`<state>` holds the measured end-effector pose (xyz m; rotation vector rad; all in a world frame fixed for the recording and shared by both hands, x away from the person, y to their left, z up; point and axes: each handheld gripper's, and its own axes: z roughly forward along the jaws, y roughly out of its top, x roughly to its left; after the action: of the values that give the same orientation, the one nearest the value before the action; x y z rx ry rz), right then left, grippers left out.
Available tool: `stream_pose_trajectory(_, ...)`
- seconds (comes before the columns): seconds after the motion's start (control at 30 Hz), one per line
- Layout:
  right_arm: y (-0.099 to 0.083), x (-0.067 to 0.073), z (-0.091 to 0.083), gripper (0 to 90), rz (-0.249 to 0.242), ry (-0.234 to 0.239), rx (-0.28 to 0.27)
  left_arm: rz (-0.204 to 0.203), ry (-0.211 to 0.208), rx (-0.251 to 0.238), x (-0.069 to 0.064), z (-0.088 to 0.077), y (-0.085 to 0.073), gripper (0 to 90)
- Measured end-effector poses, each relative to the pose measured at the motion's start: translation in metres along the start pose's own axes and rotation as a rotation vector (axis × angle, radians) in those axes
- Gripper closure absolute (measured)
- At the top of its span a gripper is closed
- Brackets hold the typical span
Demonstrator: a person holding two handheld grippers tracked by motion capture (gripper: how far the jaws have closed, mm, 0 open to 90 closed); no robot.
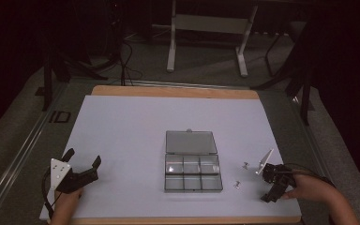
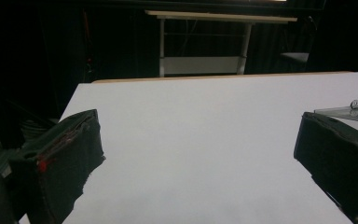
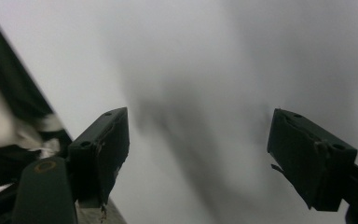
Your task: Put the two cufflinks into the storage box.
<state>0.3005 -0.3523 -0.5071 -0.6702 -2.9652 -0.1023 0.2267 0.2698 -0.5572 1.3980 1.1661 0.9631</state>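
One open six-compartment box (image 1: 192, 171) (clear lid back) and two small metal pieces (image 1: 241, 174) are lying on the tabletop (image 1: 122, 126); left hand-held gripper (image 1: 83, 161) and right hand-held gripper (image 3: 198, 154) are both gaping, empty.

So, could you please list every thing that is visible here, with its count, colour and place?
Compartment box: one, clear, lid open, centre of the board.
Small metal parts: two, silver, on the board right of the box.
Board: one, white, on a wooden table.
Frame: one, white, on the floor beyond the table.
Left gripper: one, black, open, near left corner.
Right gripper: one, black, open, near right edge.
Hands: two, bottom edge.
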Motion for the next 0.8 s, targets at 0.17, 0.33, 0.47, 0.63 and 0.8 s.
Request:
stream_pose_trajectory(0.17,0.008,0.002,0.002,20.8,-0.019,0.016,-0.003,0.0,0.0,0.0,0.0,0.0,0.0,1.6)
stream_pose_trajectory(0.33,0.016,0.003,0.003,28.1,-0.058,0.014,-0.004,0.001,0.0,0.0,0.0,0.0,0.0,1.5)
stream_pose_trajectory(0.47,0.024,0.005,0.0,33.4,-0.086,0.008,-0.019,-0.001,0.0,0.001,0.0,0.0,0.0,1.6)
stream_pose_trajectory(0.63,0.037,0.006,-0.004,37.6,-0.129,-0.001,-0.039,-0.003,-0.001,0.001,0.0,0.0,0.0,1.6)
stream_pose_trajectory(0.8,0.046,0.007,-0.007,42.3,-0.151,-0.01,-0.046,-0.002,-0.002,0.001,0.0,0.0,0.0,1.6)
